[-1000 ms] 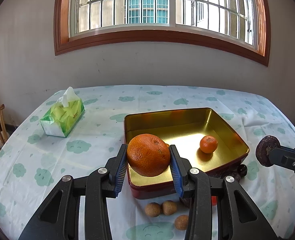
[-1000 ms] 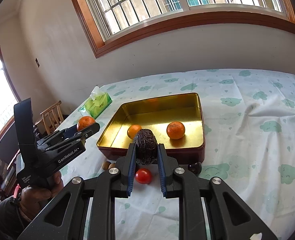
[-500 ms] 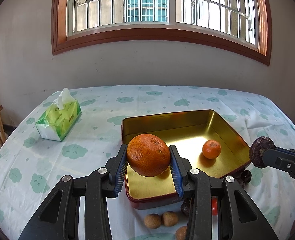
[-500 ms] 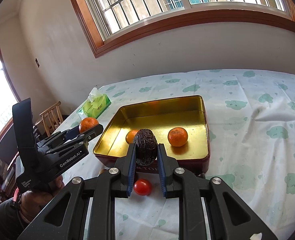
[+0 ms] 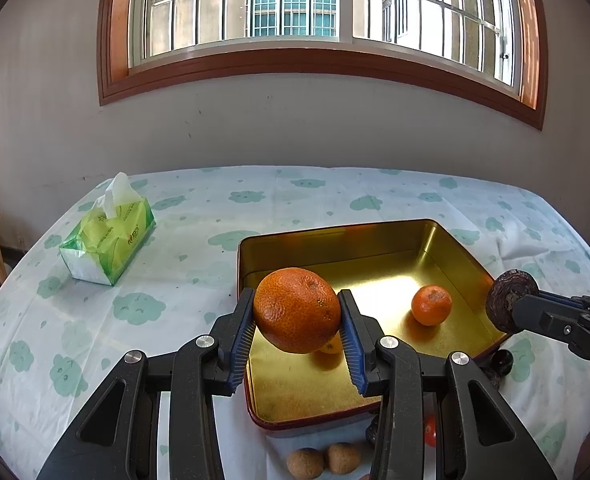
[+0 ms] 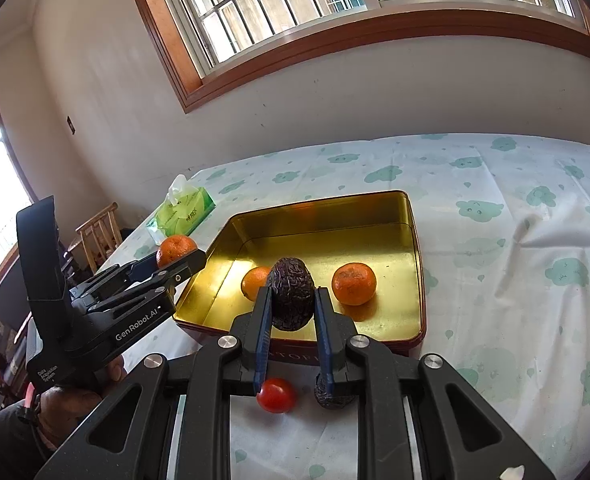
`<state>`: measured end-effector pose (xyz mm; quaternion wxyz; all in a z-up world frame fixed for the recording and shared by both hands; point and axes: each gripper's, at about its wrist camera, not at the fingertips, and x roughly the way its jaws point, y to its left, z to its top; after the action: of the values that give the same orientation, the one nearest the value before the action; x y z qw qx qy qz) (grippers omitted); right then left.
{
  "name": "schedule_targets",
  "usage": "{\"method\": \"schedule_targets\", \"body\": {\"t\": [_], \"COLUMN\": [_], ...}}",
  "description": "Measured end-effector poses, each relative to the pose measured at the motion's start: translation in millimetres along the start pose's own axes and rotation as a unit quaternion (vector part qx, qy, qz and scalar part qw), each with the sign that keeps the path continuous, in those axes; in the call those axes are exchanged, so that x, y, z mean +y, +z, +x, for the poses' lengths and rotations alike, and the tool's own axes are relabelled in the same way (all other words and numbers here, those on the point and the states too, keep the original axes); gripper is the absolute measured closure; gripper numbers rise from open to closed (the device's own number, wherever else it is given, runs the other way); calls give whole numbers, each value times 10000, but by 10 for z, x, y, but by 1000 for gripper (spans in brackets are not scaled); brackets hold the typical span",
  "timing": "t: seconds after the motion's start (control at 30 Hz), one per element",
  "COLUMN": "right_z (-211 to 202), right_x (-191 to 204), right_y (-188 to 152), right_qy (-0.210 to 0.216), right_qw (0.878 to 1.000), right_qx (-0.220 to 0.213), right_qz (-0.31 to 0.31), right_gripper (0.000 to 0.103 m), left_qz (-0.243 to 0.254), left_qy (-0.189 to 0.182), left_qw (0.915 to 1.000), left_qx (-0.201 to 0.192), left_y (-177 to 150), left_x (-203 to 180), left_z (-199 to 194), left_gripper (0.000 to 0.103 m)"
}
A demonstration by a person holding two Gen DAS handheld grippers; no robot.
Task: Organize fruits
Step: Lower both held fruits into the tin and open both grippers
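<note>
The left claw point(image 5: 297, 330) is clamped on a large orange point(image 5: 297, 310), its blue pads pressed against both sides, and holds the fruit in the air over the near left corner of the gold tin tray point(image 5: 335, 236). The right claw point(image 6: 293, 316) is closed on a dark wrinkled fruit point(image 6: 291, 299), which stands upright between the pads above the tray's near rim; in the left wrist view this same fruit point(image 5: 509, 304) appears at the tray's right edge.

Inside the tray lie two small tangerines: one point(image 6: 353, 283) toward the right, and another point(image 6: 257, 282) toward the left, partly hidden behind the dark fruit. The tray sits on a bench covered with a white cloth printed with green clouds point(image 5: 139, 308).

On the cloth just near the tray lie a cherry tomato point(image 6: 276, 395), a second dark wrinkled fruit point(image 6: 329, 394) beside it, and two brown round fruits point(image 5: 323, 460) touching each other. A green tissue pack point(image 5: 109, 244) sits well apart to the far left. A person's hand point(image 6: 69, 402) grips the left claw's handle.
</note>
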<state>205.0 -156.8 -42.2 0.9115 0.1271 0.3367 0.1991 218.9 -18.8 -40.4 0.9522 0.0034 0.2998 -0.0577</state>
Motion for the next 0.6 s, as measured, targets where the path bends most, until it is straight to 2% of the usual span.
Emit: {"method": "schedule_targets", "body": {"t": [0.6], "right_z": [345], "right_x": [-120], "right_y": [169], "right_qy": [-190], "right_qw": [9998], "right_qx": [-77], "right_qz": [83], "right_gripper": [84], "left_qz": [-6], "left_qy": [-37], "left_qw": [10000], "left_qx": [33], "left_y": [20], "left_x": [-21], "left_z": [189], "left_gripper": [62]}}
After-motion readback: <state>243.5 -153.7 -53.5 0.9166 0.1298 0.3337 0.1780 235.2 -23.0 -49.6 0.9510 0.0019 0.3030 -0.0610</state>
